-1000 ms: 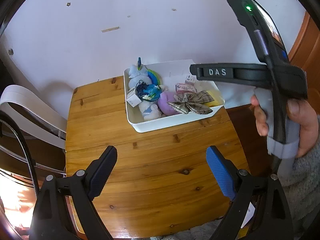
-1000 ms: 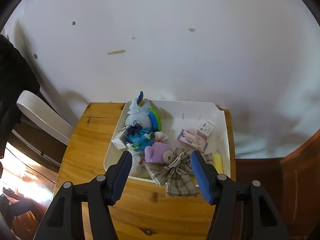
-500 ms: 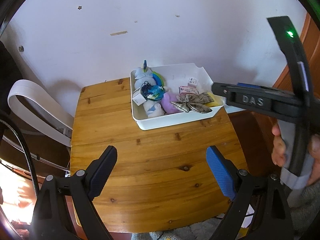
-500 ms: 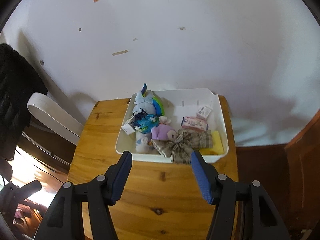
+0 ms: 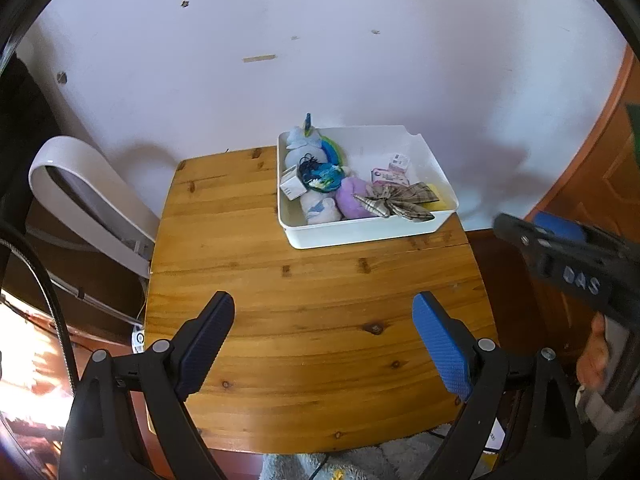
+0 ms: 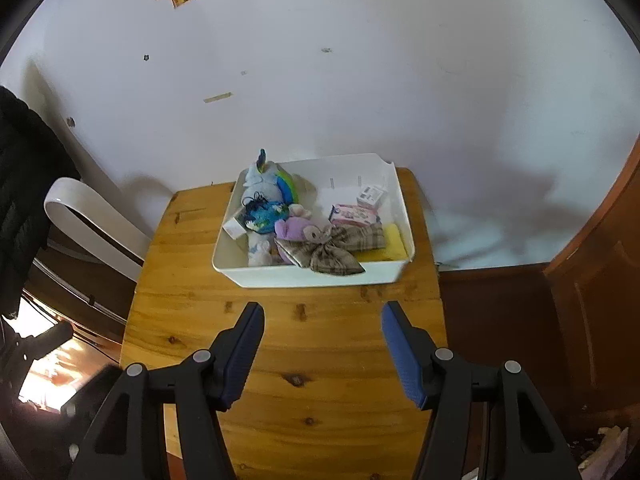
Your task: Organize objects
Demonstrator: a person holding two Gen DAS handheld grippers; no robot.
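With every item already lying in the white rectangular plastic bin (image 6: 316, 274) ahead of both grippers on the wooden tabletop (image 6: 320, 360), keep the left gripper (image 5: 322, 334) and right gripper (image 6: 322, 344) empty with jaws apart, and retreat level. Compared with one second ago, the bin appears farther ahead and the right gripper has drawn back from above it.

A wooden worktop (image 5: 312, 300) is lying under and ahead of the claw. Beyond the claw a pale wall (image 5: 320, 60) is rising, with a strip of tape (image 5: 259, 58) sticking to it. Left of the claw a white curved chair back (image 5: 84, 196) is leaning by the worktop edge. Right of the claw brown wood panelling (image 6: 592, 272) is showing.
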